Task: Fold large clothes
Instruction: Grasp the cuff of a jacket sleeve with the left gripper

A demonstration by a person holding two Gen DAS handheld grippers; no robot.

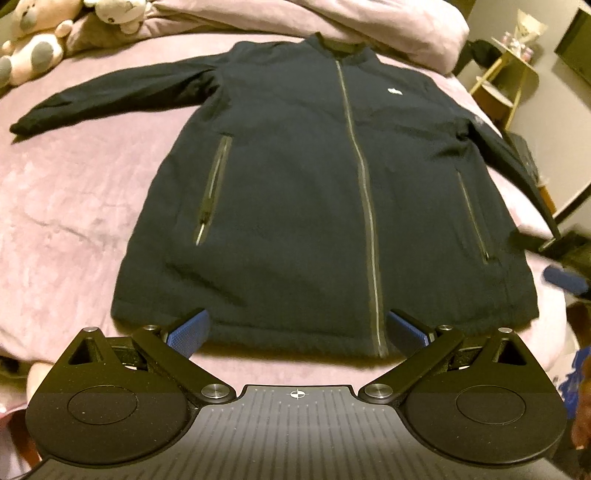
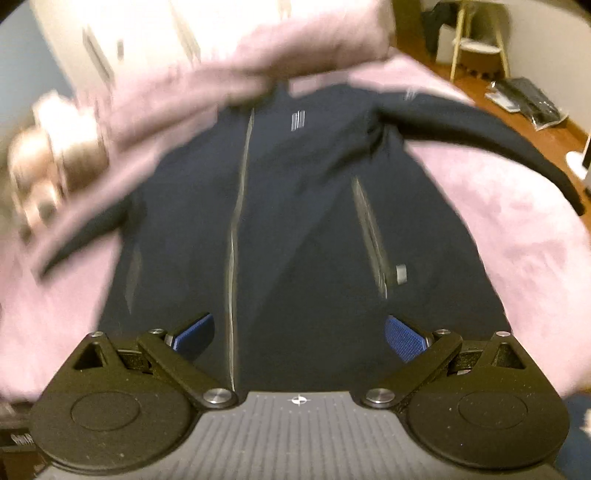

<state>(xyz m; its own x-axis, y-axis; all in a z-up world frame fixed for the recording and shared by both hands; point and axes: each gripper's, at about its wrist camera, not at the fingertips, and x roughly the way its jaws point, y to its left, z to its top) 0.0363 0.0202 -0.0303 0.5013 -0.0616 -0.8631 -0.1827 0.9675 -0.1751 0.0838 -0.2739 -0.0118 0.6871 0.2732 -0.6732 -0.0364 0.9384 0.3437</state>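
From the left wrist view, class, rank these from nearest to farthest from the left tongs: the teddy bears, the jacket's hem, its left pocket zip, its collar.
1. Jacket hem: between the open left tongs.
2. Pocket zip: mid-body, left of centre.
3. Collar: far end, against the pillow.
4. Teddy bears: far left corner of the bed.

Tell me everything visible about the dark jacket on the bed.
The jacket is dark navy, of a smooth padded-looking fabric, and lies front up and flat on the pink bedspread, unfolded. Its grey centre zip is closed to the collar, which touches the pink pillow. It has two zipped side pockets and a small white chest logo. Both sleeves are spread outward. Neither open gripper holds it.
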